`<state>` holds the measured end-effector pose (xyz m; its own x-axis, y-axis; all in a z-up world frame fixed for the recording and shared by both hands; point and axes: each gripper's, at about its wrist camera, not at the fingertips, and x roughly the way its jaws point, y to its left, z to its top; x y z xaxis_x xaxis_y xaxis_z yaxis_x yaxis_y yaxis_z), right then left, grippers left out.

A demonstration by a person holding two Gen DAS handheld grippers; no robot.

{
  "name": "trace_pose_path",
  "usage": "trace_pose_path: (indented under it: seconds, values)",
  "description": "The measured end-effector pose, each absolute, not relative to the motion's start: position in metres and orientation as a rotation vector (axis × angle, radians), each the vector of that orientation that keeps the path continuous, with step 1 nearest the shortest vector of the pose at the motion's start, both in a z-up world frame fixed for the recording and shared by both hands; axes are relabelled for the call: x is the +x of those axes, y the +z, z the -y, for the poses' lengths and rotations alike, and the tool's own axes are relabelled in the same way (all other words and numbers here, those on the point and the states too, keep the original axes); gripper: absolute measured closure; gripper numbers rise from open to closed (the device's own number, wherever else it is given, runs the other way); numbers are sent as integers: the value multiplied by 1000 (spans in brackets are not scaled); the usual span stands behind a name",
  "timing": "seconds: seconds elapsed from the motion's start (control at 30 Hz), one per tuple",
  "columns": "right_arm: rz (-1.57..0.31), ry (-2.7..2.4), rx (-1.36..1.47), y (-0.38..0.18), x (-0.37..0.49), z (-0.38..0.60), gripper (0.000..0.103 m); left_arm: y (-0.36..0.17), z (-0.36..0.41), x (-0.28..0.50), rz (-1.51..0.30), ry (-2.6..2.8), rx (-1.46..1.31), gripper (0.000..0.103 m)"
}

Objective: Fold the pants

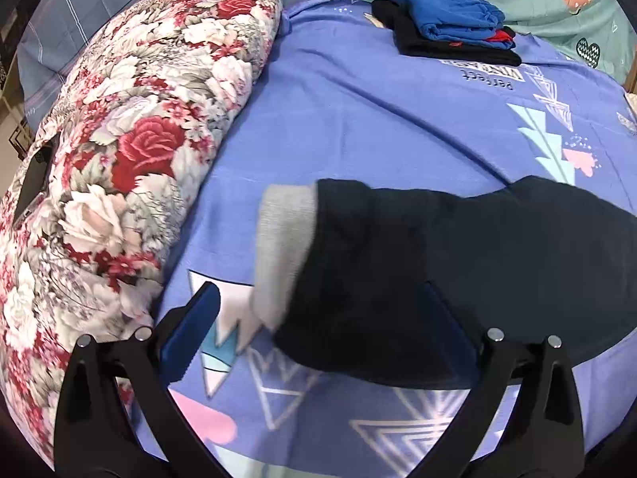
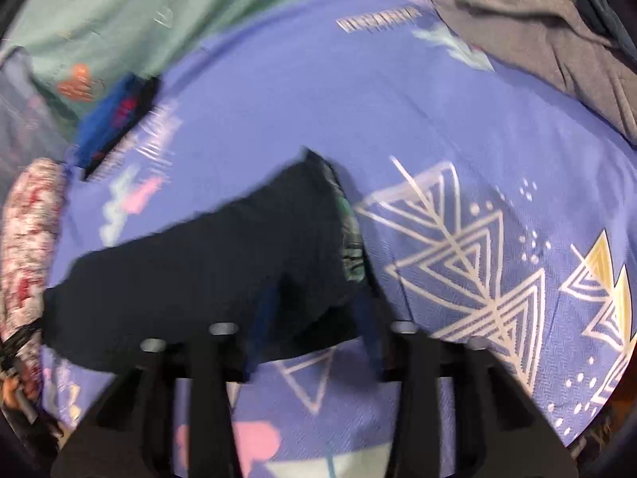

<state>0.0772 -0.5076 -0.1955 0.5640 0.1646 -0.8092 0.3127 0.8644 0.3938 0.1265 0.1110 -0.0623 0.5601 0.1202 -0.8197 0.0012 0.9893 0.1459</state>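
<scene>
Dark navy pants [image 1: 458, 279] with a grey cuff [image 1: 282, 247] lie folded on the purple patterned bedsheet [image 1: 358, 119]. My left gripper [image 1: 322, 334] is open, its blue-padded fingers [image 1: 191, 330] either side of the cuff end, the right finger partly under the dark fabric. In the right wrist view, which is blurred, the same pants [image 2: 223, 263] lie just ahead of my right gripper [image 2: 314, 330], which is open around the near edge of the fabric at the waistband end [image 2: 350, 247].
A rolled floral quilt [image 1: 131, 151] lies along the left. A stack of folded blue and black clothes [image 1: 450, 24] sits at the far end, also in the right wrist view [image 2: 115, 123]. A grey garment [image 2: 549, 40] lies at the far right.
</scene>
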Motion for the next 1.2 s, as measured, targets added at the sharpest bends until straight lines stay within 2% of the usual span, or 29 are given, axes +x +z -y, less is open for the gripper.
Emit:
trace_pose_path:
  seconds: [0.17,0.23,0.3,0.33,0.47,0.63,0.7,0.73,0.77,0.93,1.2]
  values:
    - [-984,-119,525,-189,63,507,91,-52,-101,114,-930,89,75,2]
    - [-1061,-95,437,-197,66,498,85,-46,-91,110,-906,54,72,2]
    - [-1087,-114,354,-188,65,494,83,-46,-78,112,-908,15,99,2]
    - [-1086,-156,347,-180,63,495,77,-48,-73,114,-913,1,110,2]
    - [-915,-279,278,-137,61,492,65,-56,-56,123,-930,-46,89,2]
    - [-822,66,236,-117,112,413,65,-66,-33,136,-945,-93,101,2]
    - [-837,187,163,-117,144,363,74,-75,-24,143,-964,-100,125,2]
    - [-864,226,122,-119,158,341,89,-81,-22,146,-978,-91,139,2]
    - [-889,273,92,-123,172,318,99,-90,-22,151,-1007,-74,147,2]
    - [-934,511,100,-131,223,223,99,-115,-38,159,-1118,-39,107,2]
    - [-1021,671,66,-144,231,185,97,-97,-44,155,-1092,-67,100,2]
